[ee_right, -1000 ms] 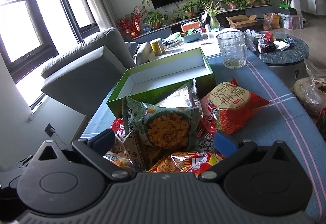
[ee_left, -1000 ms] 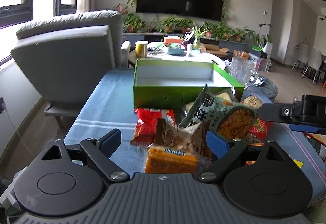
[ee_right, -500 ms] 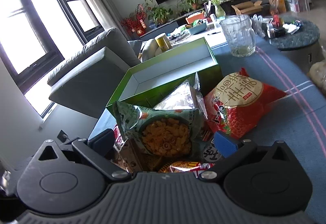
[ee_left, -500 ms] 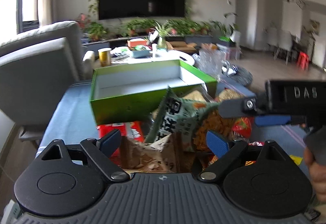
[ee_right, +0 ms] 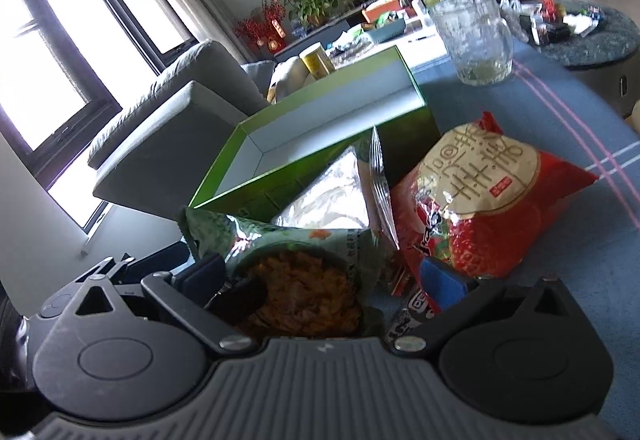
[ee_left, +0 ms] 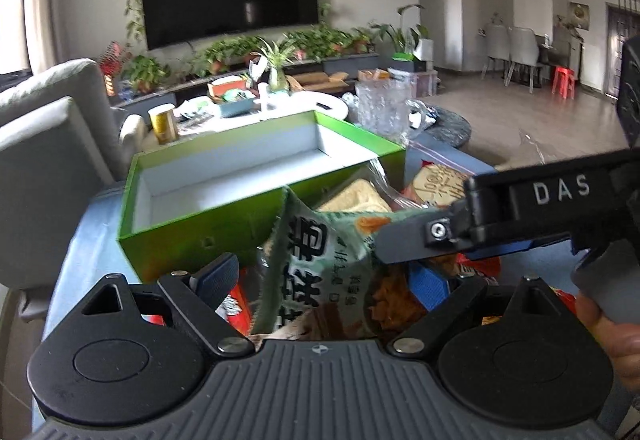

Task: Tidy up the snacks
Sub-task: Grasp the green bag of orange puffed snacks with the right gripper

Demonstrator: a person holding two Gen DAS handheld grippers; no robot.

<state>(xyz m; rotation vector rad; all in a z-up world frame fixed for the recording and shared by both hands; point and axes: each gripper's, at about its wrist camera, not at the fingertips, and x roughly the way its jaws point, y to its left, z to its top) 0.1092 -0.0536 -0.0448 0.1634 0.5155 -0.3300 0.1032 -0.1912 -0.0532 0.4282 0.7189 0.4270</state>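
Before the green box (ee_left: 224,224), both tools straddle the green snack bag (ee_right: 304,280).

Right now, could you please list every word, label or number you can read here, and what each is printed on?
"DAS": white letters on the right gripper, seen from the left camera.
Green snack bag: large Chinese characters, cut off and creased, not readable.
Red snack bag: Chinese characters, tilted, not readable.

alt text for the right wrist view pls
The right gripper straddles a green chip bag in a snack pile, a red bag to its right. Behind sit an empty green box and a glass mug.
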